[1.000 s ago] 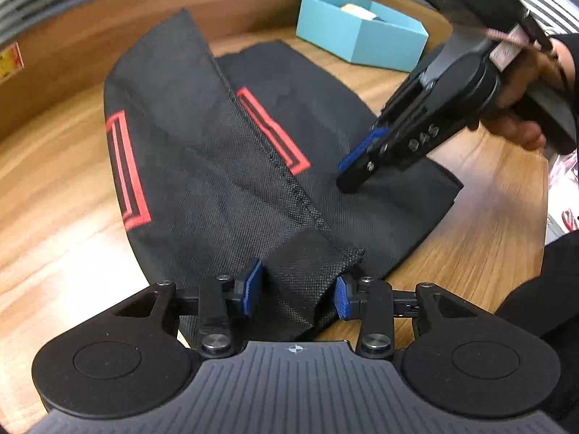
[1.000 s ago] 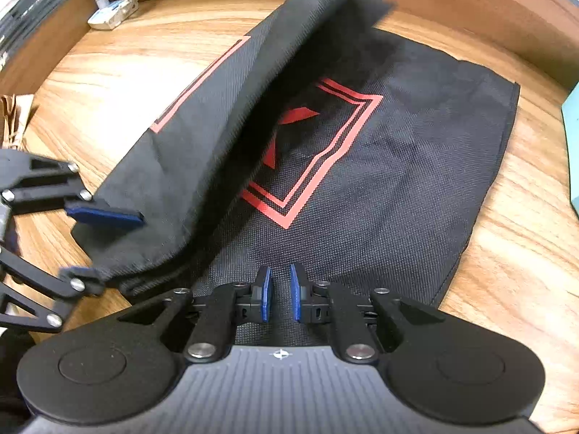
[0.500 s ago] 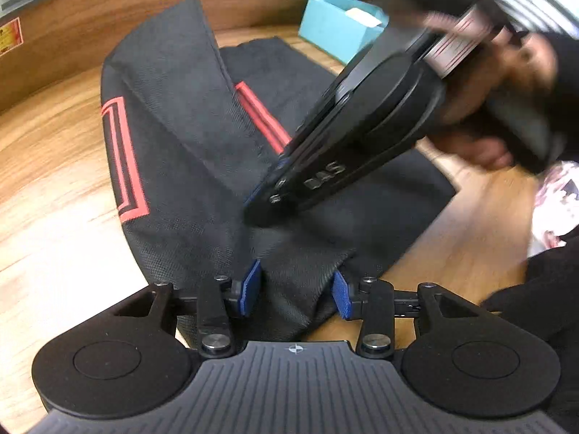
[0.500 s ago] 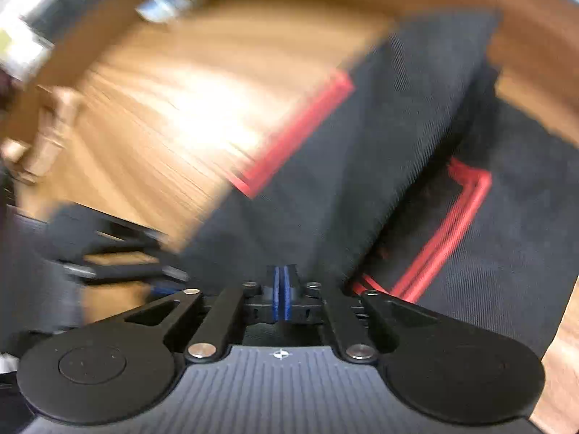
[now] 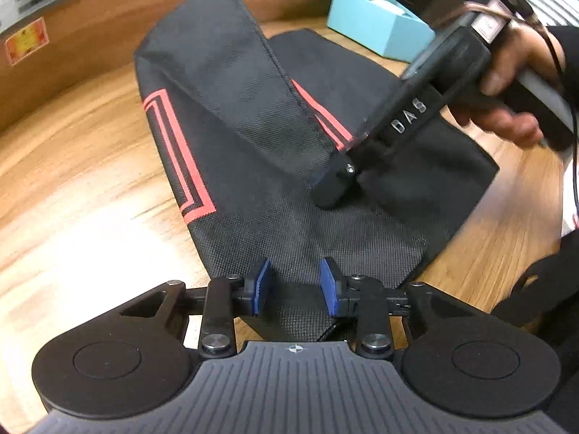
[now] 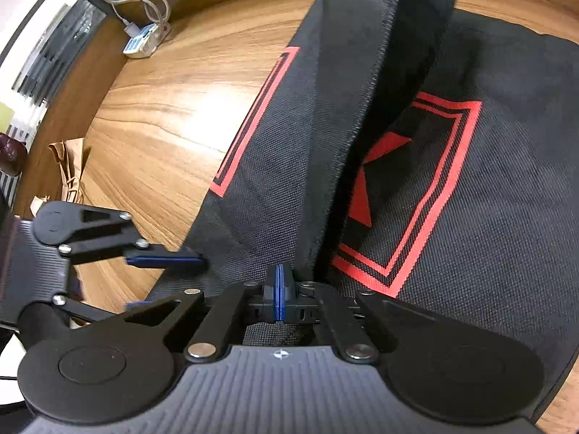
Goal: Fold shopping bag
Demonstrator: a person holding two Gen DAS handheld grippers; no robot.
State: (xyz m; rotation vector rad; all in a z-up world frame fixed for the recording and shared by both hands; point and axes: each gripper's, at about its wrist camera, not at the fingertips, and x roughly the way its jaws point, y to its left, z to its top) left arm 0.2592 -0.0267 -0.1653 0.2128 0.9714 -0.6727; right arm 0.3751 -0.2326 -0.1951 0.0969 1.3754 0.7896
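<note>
A black woven-fabric shopping bag with red line print lay spread on the brown wood-grain worktop, its left portion folded over so that a stitched edge ran diagonally across the panel beneath. The left claw sat at the bag's near end, its blue pads standing partly apart either side of a strip of the black fabric; the jaws had just been closing in, yet the pads were not seen pressing the cloth. The right claw had its blue pads brought fully together, nothing visibly pinched between them, and in the left wrist view its closed tip rested down on the folded fabric near the middle of the bag. A hand gripped that tool's handle at the upper right. Beyond the bag's far edge stood a light blue open cardboard box. In the right wrist view a white charger with coiled cable lay at the worktop's far left, and a brown paper bag sat near the left edge.
</note>
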